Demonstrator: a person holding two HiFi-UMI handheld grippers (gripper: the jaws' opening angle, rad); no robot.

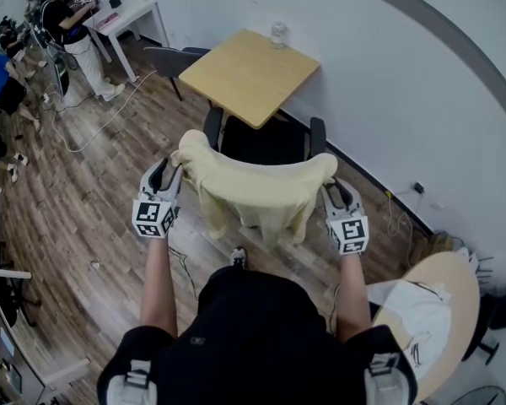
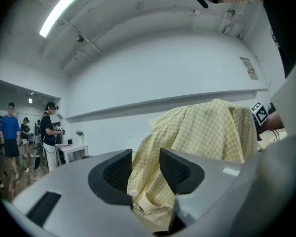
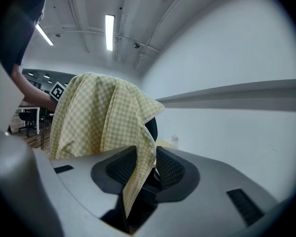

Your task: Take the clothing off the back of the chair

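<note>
A pale yellow checked garment hangs over the back of a black chair, which faces a square wooden table. My left gripper is at the garment's left end and my right gripper is at its right end. In the left gripper view the left gripper stands open, with a fold of the garment hanging loose between the pads. In the right gripper view the right gripper is also open; an edge of the garment droops through the gap, and the dark chair back shows behind it.
A glass jar stands at the table's far edge, near the white wall. A round wooden table with a white cloth is at the lower right. People stand by a white desk at the upper left. Cables lie on the wood floor.
</note>
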